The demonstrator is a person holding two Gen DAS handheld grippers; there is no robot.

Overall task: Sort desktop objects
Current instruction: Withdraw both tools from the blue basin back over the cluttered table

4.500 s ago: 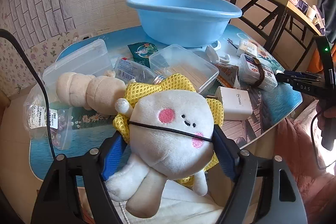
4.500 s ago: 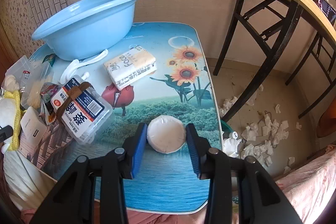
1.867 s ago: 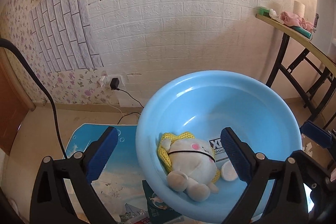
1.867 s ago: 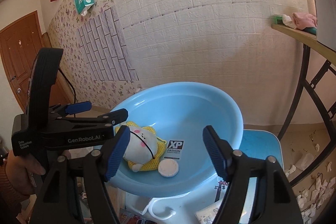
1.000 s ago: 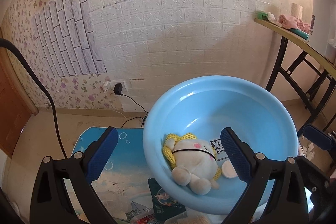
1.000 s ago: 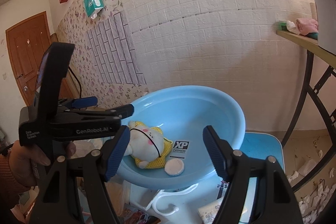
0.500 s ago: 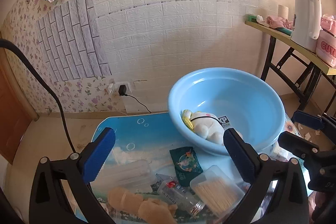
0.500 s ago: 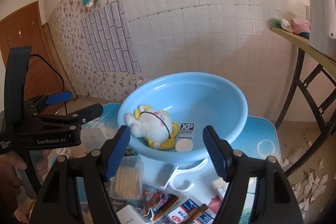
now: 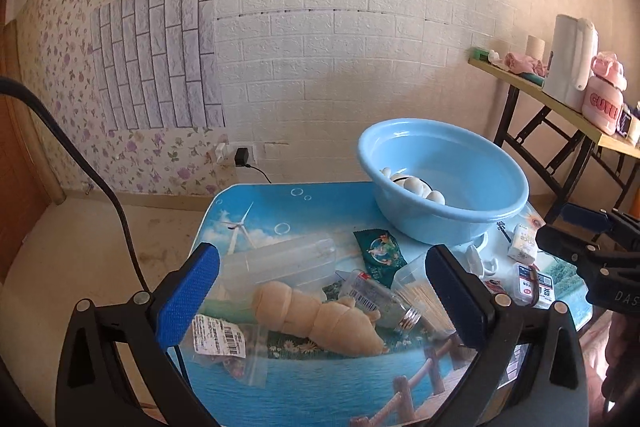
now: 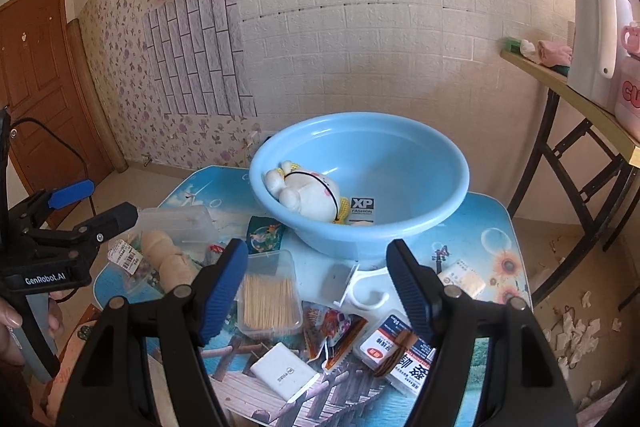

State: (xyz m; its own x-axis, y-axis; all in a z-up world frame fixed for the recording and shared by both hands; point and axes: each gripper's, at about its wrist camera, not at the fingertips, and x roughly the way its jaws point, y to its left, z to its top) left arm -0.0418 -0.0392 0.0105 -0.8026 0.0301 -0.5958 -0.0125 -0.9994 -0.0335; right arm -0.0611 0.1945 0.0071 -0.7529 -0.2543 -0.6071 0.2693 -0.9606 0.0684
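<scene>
Both grippers hover empty with jaws spread; the blue basin (image 10: 360,187) already holds the white plush toy (image 10: 308,195). The beige plush (image 9: 320,319) lies between the left gripper (image 9: 320,291) fingers' line of sight, its long axis slanting across the jaws. The right gripper (image 10: 316,283) faces the toothpick box (image 10: 270,297) instead.

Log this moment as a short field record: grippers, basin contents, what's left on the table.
left gripper: open, empty
right gripper: open, empty
basin: holds plush toy and XP card
table: toothpick box, charger, croissant plush, white hook, snack packets
</scene>
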